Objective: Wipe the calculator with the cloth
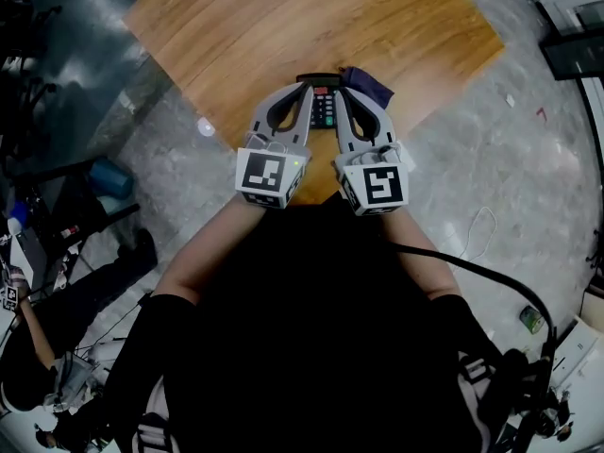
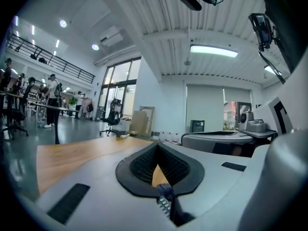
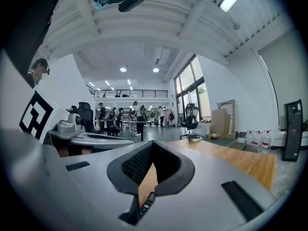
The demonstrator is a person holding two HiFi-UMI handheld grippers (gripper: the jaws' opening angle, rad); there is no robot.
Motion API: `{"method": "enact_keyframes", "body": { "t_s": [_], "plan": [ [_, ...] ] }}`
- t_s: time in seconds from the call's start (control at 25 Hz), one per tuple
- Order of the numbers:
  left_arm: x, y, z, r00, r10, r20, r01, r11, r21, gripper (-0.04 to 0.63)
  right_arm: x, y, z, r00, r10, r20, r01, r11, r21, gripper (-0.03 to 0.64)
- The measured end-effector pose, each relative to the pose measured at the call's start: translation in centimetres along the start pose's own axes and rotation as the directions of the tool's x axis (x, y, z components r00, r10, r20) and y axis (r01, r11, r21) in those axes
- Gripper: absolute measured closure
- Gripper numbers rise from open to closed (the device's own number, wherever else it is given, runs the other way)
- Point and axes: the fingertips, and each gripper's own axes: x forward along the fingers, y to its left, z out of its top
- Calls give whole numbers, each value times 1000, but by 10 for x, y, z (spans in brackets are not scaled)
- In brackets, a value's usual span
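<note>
The calculator [image 1: 324, 108], black with a red-lit strip and rows of keys, lies on the wooden table [image 1: 283, 36] near its front edge. A dark purple cloth [image 1: 370, 84] lies bunched at its right far corner. I hold both grippers side by side above the calculator, and they hide its two sides. My left gripper [image 1: 304, 91] is shut with nothing in it, and so is my right gripper [image 1: 344, 93]. In the left gripper view the closed left gripper [image 2: 157, 149] shows a sliver of calculator keys [image 2: 164, 204] below. The right gripper [image 3: 151, 144] shows the same calculator [image 3: 147, 201].
The table's front edge runs just under the grippers, with grey stone floor [image 1: 491, 177] on both sides. A blue object [image 1: 111, 177] and a seated person [image 1: 38, 366] are at the left. Cables [image 1: 481, 276] trail right. Bottles [image 3: 262, 141] stand past the table.
</note>
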Motion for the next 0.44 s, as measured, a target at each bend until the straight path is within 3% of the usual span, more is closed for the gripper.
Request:
{"method": "enact_keyframes", "body": {
  "t_s": [0.44],
  "plan": [
    [-11,-1,1,999,31,-11,-31,1000,4,589,-6,2,-7,999,35,-9,-34,999,22,603]
  ]
}}
